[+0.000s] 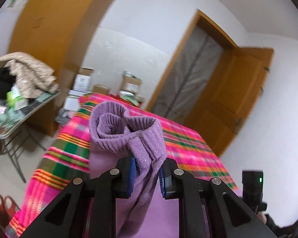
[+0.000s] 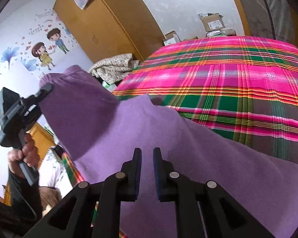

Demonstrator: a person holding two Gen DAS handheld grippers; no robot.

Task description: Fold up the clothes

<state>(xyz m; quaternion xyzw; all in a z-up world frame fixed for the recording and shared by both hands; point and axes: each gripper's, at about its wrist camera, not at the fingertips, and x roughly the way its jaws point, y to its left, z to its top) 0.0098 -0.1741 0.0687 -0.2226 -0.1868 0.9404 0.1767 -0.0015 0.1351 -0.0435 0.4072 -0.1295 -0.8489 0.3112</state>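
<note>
Far left in the left wrist view, a folding desk (image 1: 32, 107) carries a crumpled beige patterned blanket (image 1: 29, 73) and clutter, off-task. Next along, the left hand-held gripper (image 1: 147, 175) is clamped on a soft purple fleece garment with a ribbed cuff (image 1: 127, 130); blue pads (image 1: 132, 176) pinch a bunched fold, cuff standing above the jaws, rest of the cloth hanging below. Probably held high so the fabric drops straight and can be laid flat. Beyond it lies a bed with a pink, green and orange plaid cover (image 1: 190, 144); an orange wooden door (image 1: 242, 93) stands ajar at right.

Right wrist view: at left, a hand (image 2: 26, 154) grips the left hand-held gripper's handle, purple garment (image 2: 168, 138) lifted from that corner and draping down across the frame onto the near edge of the plaid bed (image 2: 238, 75). Right hand-held gripper (image 2: 147, 154) sits over the fabric, jaws narrowly parted, nothing seen between them; whether the tips touch cloth, cannot tell. Garment is not folded now: one end raised, the rest spread over the bed's near side.
</note>
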